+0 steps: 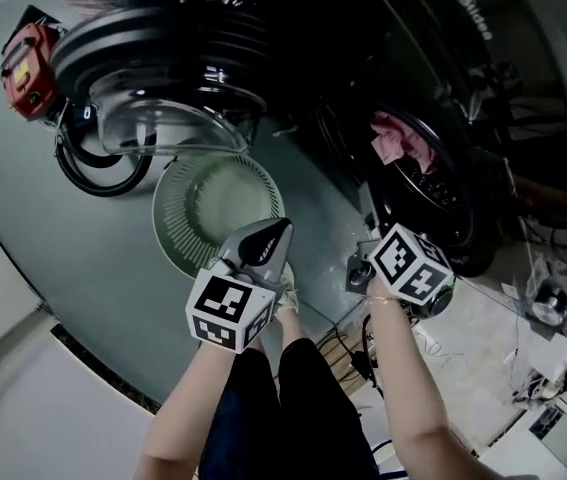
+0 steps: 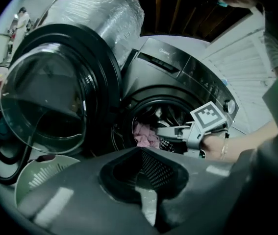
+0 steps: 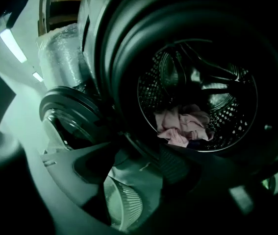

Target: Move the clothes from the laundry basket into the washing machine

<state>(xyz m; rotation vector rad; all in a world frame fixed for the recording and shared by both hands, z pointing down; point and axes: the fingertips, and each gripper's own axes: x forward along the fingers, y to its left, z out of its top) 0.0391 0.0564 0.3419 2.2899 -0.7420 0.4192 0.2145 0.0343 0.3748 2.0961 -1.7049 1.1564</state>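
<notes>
- Door (image 1: 163, 98): swung wide open at left, glass overhangs laundry basket (image 1: 168, 230).
- Laundry basket: on floor below door, appears empty.
- Left gripper (image 1: 266, 240): jaws drawn together at tips, nothing held, near basket rim.
- Right gripper (image 2: 167, 131): jaws well apart, empty, near washing machine (image 2: 178, 67) mouth.
- Clothes (image 1: 400, 138): pink bundle inside drum, close to front lip.
- Hazard: bundle may slide out, or catch in door seal on closing. Cause: load sits too far forward.

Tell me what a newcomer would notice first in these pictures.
The washing machine dominates, with its round glass door swung wide open to the left. Pink clothes lie bunched at the bottom of the drum. The pale laundry basket on the floor under the door looks empty.
</notes>
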